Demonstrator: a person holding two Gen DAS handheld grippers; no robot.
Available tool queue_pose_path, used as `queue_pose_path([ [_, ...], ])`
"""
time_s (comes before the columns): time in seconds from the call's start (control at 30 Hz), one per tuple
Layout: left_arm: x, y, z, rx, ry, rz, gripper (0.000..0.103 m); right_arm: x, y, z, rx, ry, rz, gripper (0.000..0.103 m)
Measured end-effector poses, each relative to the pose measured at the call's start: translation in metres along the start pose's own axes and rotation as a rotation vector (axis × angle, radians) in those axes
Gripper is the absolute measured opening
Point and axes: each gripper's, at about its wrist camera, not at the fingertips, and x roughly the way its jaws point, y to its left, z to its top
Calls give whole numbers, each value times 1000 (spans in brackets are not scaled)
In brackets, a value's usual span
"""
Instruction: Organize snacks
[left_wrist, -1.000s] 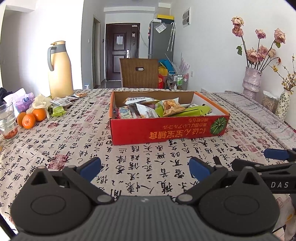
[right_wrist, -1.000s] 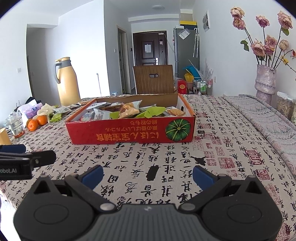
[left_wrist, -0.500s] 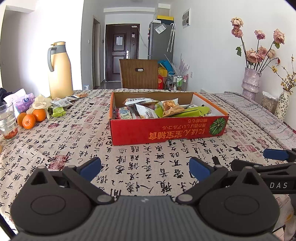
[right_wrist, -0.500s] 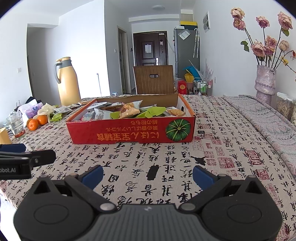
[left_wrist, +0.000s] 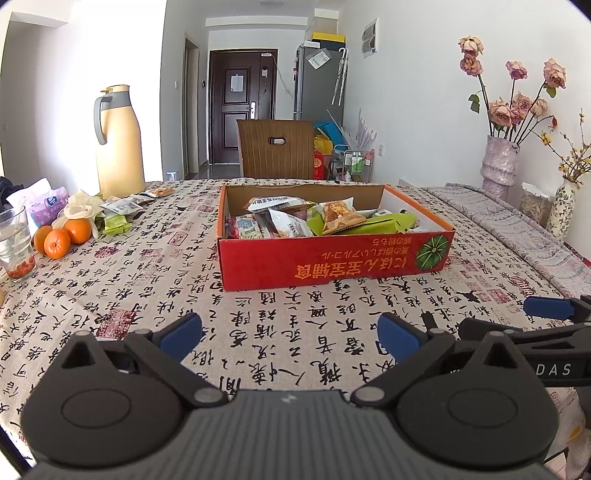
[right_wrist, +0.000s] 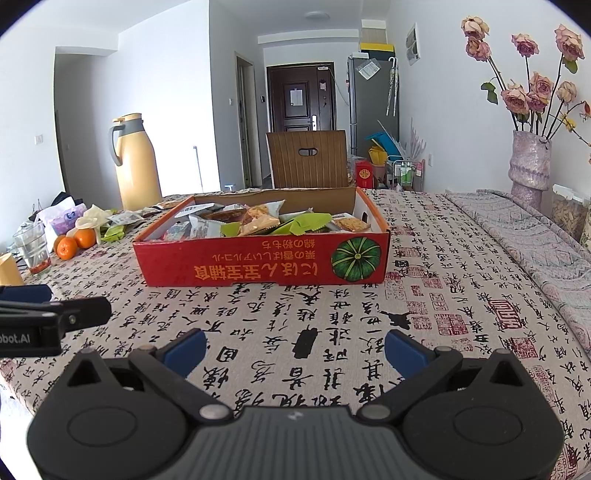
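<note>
Grippers, left and right, gape wide and empty, so you approach the red box from above, picking one top snack packet.

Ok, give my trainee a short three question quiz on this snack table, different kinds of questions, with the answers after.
1. True or false: the left gripper holds a snack packet.
2. Where are the oranges? A) inside the box B) on the cloth beside the glass C) on the chair
3. Fill in: the picture printed on the box front shows a green ____.

Key: 1. False, both it and the right gripper are open and empty. 2. B. 3. Pumpkin.
</note>
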Motion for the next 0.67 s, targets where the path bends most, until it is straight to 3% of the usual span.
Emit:
queue_pose_path([
  [0.67,2,3,0,0,-3,-7,103,-1,0,-2,5,6,-2,103],
])
